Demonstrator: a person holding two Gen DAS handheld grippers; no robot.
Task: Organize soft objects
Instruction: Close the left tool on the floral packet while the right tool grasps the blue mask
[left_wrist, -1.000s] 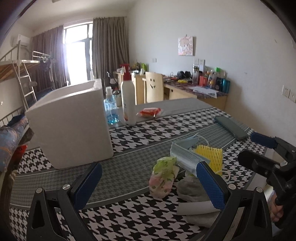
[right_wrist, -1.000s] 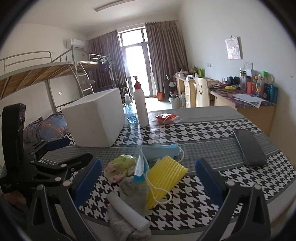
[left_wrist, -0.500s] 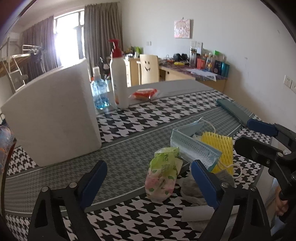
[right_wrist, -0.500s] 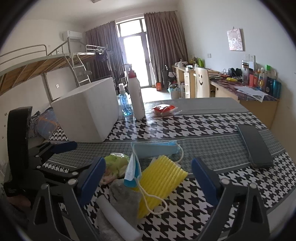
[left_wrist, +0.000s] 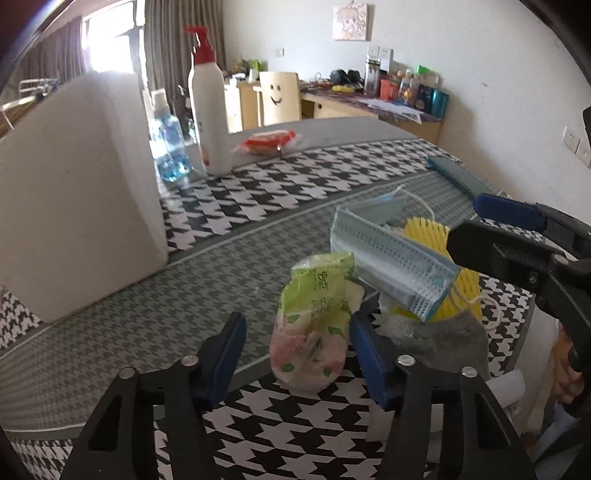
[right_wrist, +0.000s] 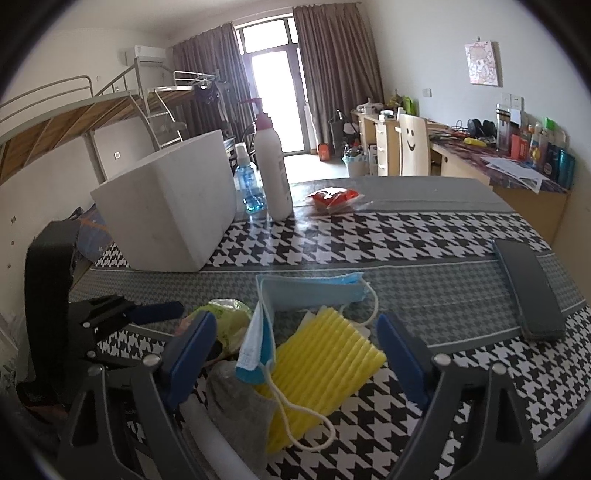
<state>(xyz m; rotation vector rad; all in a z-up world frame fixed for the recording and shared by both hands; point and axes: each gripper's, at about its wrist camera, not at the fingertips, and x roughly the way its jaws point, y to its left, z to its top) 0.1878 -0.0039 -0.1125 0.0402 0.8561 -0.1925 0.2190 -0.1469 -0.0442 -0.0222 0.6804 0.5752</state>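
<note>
The left tongs (left_wrist: 297, 354) stand released, blue pads flanking the green tissue pack (left_wrist: 314, 325), perhaps just touching it. The right tongs (right_wrist: 295, 354), also released, straddle the yellow sponge (right_wrist: 325, 369) and blue mask (right_wrist: 306, 295) on the counter (right_wrist: 406, 236).

Daylight is admitted through the window (right_wrist: 275, 88) at 12 o'clock in the right wrist view and at 11 o'clock in the left wrist view (left_wrist: 110, 44); there the panes are blown out to white. A pale sheen is cast on the surface (right_wrist: 424, 218) below the window, and the white bottle (right_wrist: 273, 173) is backlit. The room is evenly and moderately lit, with soft, weak shadows. Strong barrel distortion is seen: straight edges are bowed, and dark vignetting is found at all corners. In the left wrist view slight softness is noted on the white box (left_wrist: 77, 192) at 9 o'clock.
</note>
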